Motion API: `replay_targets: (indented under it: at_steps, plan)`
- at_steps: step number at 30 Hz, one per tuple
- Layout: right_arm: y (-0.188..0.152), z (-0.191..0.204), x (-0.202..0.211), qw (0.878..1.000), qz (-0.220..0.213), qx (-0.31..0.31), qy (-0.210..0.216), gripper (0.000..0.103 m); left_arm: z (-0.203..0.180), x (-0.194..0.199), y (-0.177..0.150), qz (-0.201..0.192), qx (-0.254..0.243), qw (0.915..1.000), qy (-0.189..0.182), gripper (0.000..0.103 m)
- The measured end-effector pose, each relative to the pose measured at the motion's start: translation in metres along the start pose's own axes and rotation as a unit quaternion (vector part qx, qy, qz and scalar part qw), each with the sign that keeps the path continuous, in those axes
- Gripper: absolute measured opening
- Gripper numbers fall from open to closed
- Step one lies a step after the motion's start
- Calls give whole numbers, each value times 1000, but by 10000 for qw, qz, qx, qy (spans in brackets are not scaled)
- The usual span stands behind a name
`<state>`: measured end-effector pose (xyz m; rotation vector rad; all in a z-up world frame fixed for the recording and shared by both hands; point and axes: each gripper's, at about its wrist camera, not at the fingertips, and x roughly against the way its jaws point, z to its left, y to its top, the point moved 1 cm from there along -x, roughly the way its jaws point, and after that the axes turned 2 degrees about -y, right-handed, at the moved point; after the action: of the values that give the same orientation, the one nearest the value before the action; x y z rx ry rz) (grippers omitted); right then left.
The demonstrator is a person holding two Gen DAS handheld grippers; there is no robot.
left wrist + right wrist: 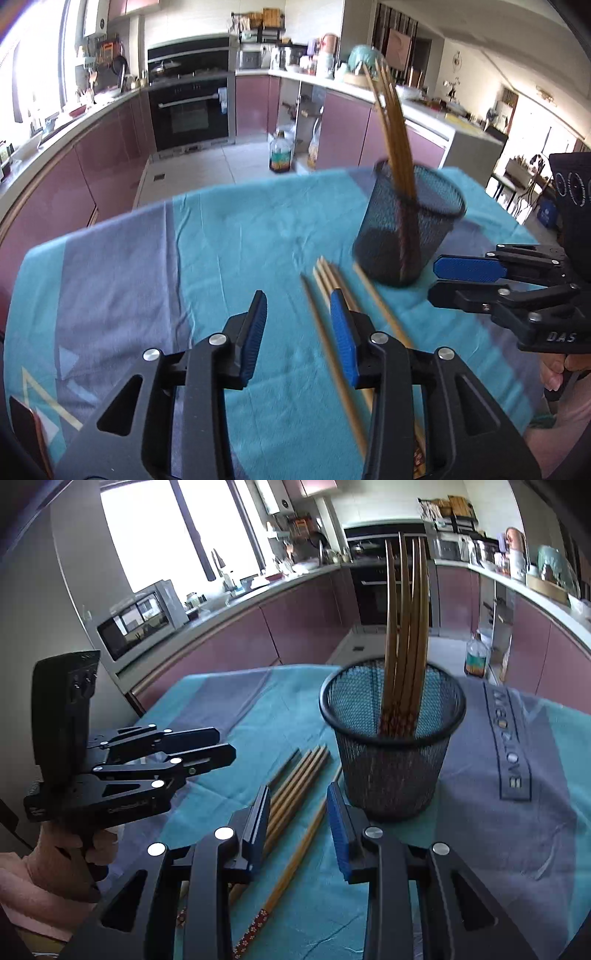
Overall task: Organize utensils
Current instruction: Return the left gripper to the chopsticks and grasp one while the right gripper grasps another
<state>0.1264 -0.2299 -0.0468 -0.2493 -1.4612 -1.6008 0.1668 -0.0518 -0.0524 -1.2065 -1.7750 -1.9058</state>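
**A:** Bamboo, by the look of it: the loose chopsticks (295,782) lie flat on the teal tablecloth (229,716), just beside the black mesh cup (388,760), where several more chopsticks (404,627) stand leaning.

**B:** How will they handle?

**A:** I'd judge them light, stiff and smooth, so they'll likely roll or pivot if you pinch one end. Take one near its middle, across its width. The single stick (306,845) with the patterned red end lies apart from the bunch and looks easiest to isolate.

**B:** And your claws?

**A:** Your right gripper (299,834) is spread and empty, hovering over the sticks with that single one between its jaws. Your left gripper (299,332) is also released, holding nothing, the bunch (332,280) under its right finger.

**B:** Risk?

**A:** The mesh cup seems light; nudge it and it may tip.
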Motion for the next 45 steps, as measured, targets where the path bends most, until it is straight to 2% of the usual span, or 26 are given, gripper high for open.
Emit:
replay_targets:
  at_steps: [4,11,24,26,31,42,45]
  plan:
    - [-11,-3,-18,9995,233,-180,-89,30,2,-12,-22,248,-39,9997,-79,35]
    - [-17,2,-34,9986,386,-228,-279,30,-8,-26,-38,438,-54,9988,-215,34]
    - [-18,13,-49,9973,414,-59,-602,27,-21,-40,-38,572,-167,9982,-38,29]
    - [-19,15,-51,9970,417,-5,-659,22,-21,-41,-38,574,-164,9982,-10,28]
    - [-20,13,-50,9969,457,14,-638,11,-19,-40,-39,583,-116,9982,-33,16]
    - [-17,14,-52,9960,488,67,-741,12,-14,-47,-32,620,32,9981,-53,18]
    - [-16,14,-53,9960,475,33,-761,10,-15,-48,-31,618,66,9981,-16,15]
